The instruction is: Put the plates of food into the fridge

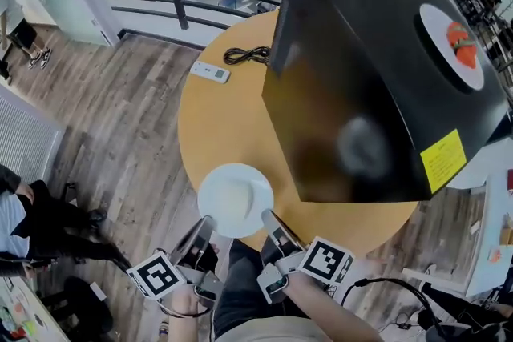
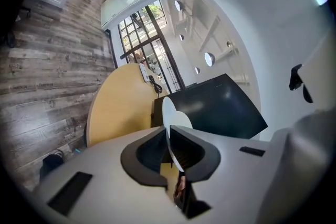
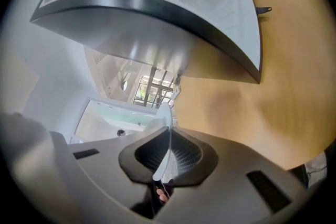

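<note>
Holding 1 white plate [image 1: 235, 199] between 2 tools: the left gripper [image 2: 170, 136] pinches the plate's near-left rim, jaws nearly together with the thin edge running up between them. The right gripper [image 3: 168, 152] does the same on the near-right rim, pads pressed on the rim. The plate sits roughly level over the near edge of the round wooden table [image 1: 210, 124]. It looks bare from the head view, though glare may hide what is on it. The black fridge [image 1: 361, 92] stands on the far-right part of the table, ahead and to the right of the plate, so the right gripper is the nearer one. Its glossy face is turned toward the person and appears shut, with no open compartment visible. A 2nd plate [image 1: 437, 24], carrying orange food [image 1: 461, 46], rests on top of the fridge near its far-right corner. A remote [image 1: 210, 72] and a coiled black cable [image 1: 247, 54] lie on the far-left side of the table, well apart from the path. Judgement: the carry must go forward and right, keeping the plate flat. With both grippers occupied, the door is the obstacle if it is indeed closed.
</note>
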